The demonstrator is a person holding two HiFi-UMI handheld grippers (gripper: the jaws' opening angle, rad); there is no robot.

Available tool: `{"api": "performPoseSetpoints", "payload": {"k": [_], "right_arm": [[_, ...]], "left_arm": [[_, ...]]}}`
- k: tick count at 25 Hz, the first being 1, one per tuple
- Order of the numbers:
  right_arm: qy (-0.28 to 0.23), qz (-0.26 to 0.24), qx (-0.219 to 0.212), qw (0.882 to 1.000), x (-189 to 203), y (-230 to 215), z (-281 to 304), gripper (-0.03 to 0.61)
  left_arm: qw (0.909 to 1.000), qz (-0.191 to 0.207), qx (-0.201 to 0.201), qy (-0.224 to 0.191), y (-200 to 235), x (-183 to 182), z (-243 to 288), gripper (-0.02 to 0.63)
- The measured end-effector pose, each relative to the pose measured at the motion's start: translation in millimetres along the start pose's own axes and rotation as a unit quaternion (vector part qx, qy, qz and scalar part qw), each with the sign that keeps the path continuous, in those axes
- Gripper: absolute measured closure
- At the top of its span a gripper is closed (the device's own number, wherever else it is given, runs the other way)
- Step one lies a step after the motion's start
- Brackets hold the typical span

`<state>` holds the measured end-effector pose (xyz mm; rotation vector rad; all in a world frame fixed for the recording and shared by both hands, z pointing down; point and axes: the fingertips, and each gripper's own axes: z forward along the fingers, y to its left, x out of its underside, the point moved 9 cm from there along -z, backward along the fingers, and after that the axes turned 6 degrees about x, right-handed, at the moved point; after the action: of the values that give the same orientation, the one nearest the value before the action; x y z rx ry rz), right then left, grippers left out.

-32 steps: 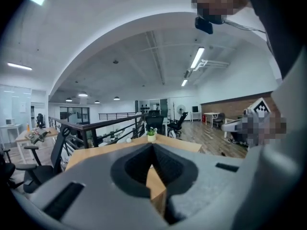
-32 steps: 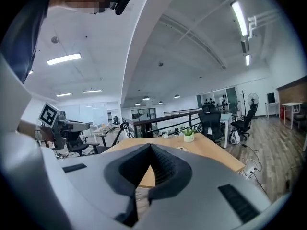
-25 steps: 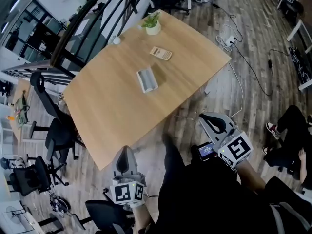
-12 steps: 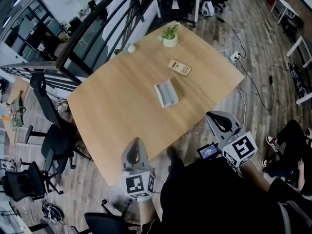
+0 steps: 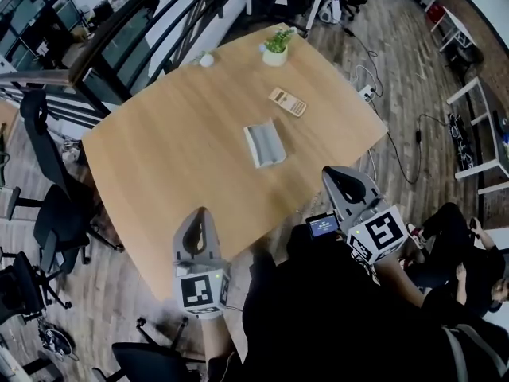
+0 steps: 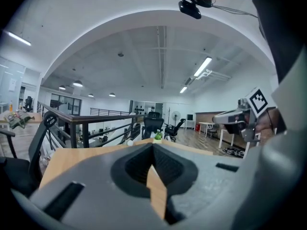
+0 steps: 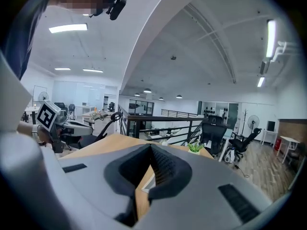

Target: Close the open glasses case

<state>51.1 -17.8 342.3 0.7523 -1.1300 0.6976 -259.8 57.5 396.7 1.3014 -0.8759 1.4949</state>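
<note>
The open glasses case (image 5: 264, 143), pale grey, lies with its lid up near the middle of the wooden table (image 5: 159, 173). Both grippers hover at the table's near edge, well short of the case. In the head view my left gripper (image 5: 201, 214) sits to the lower left of the case and my right gripper (image 5: 334, 174) to the lower right. In the left gripper view the left gripper (image 6: 153, 148) has its jaws together with nothing in them. The right gripper (image 7: 151, 148) looks the same in its own view, shut and empty.
A calculator (image 5: 287, 102) lies just beyond the case. At the far table edge stand a small potted plant (image 5: 276, 48) and a white ball (image 5: 206, 60). Office chairs (image 5: 56, 213) stand left of the table, a black railing (image 5: 127, 30) behind it, and cables (image 5: 398, 134) on the floor at right.
Both grippers have moved forward from over the floor to the table's near edge. The table and case now sit closer and more central in the head view.
</note>
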Motion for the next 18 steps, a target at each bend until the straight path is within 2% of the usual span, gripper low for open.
{"api": "performPoseSetpoints", "payload": {"k": [6, 12, 18], "right_arm": [[-0.017, -0.007, -0.024, 1.0, -14.7, -7.9, 29.9, 0.566], [-0.014, 0.025, -0.059, 0.998, -13.8, -26.6, 55.1, 0.566], [-0.013, 0.041, -0.062, 0.997, -0.3, -51.7, 77.1, 0.566]], "left_arm": [[0.9998, -0.007, -0.02, 0.002, 9.1, -3.4, 5.4, 0.615], [0.9972, -0.035, -0.065, 0.01, 6.6, -10.0, 7.2, 0.615], [0.9948, -0.039, -0.09, 0.029, 1.3, -13.8, 25.0, 0.615]]}}
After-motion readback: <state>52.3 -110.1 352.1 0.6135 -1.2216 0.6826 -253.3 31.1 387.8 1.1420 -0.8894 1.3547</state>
